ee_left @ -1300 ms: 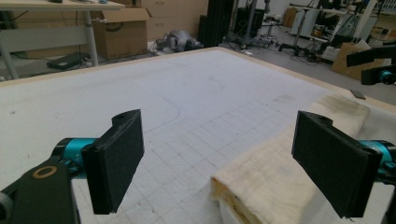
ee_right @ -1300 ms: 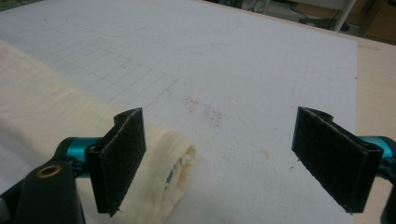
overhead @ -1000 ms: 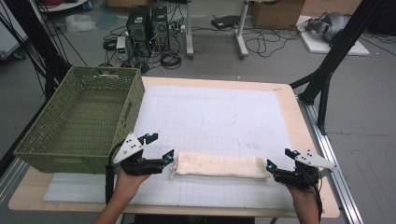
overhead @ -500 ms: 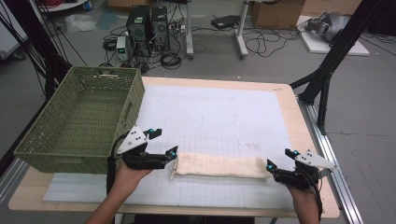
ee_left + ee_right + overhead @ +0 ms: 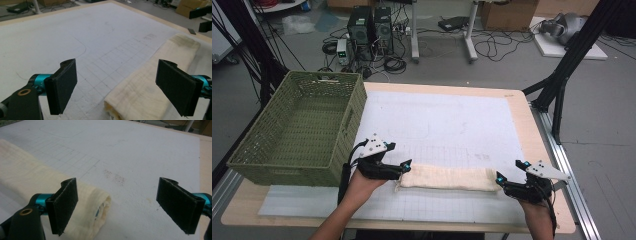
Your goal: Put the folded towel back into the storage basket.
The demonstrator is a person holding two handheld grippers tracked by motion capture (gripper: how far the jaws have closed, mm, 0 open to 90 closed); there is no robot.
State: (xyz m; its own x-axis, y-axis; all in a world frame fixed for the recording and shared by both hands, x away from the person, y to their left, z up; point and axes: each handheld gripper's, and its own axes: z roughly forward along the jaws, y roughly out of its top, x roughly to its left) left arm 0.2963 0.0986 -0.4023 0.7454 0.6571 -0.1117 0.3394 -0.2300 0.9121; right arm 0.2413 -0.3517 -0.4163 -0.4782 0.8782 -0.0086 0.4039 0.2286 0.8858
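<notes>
High view gives me the layout: my left gripper [image 5: 404,167] sits at one end of a folded cream towel [image 5: 446,177], and my right gripper [image 5: 501,179] sits at the other end. The towel lies flat and long on the white gridded mat [image 5: 447,125], stretched between the two grippers near the front edge of the table [image 5: 519,102]. Beyond and outboard of my left gripper stands a green woven basket [image 5: 299,127], well apart from the towel.

From the left gripper view, I see the jaws spread wide with nothing clamped between them. The towel's near end [image 5: 140,92] lies just ahead of and below the gap, closer to the jaw on the right of that view, and runs away from me toward the far side. I cannot tell whether that jaw touches the cloth. Far off at the towel's other end, the other gripper's black jaws [image 5: 202,18] show at the frame's edge.

From the right gripper view, my jaws are likewise wide apart and gripping nothing. The towel's folded end [image 5: 100,206] lies just beside the jaw on the left of that view, its layered edge facing into the open gap. Bare mat [image 5: 140,157] with a few faint stains lies ahead of the gap.
</notes>
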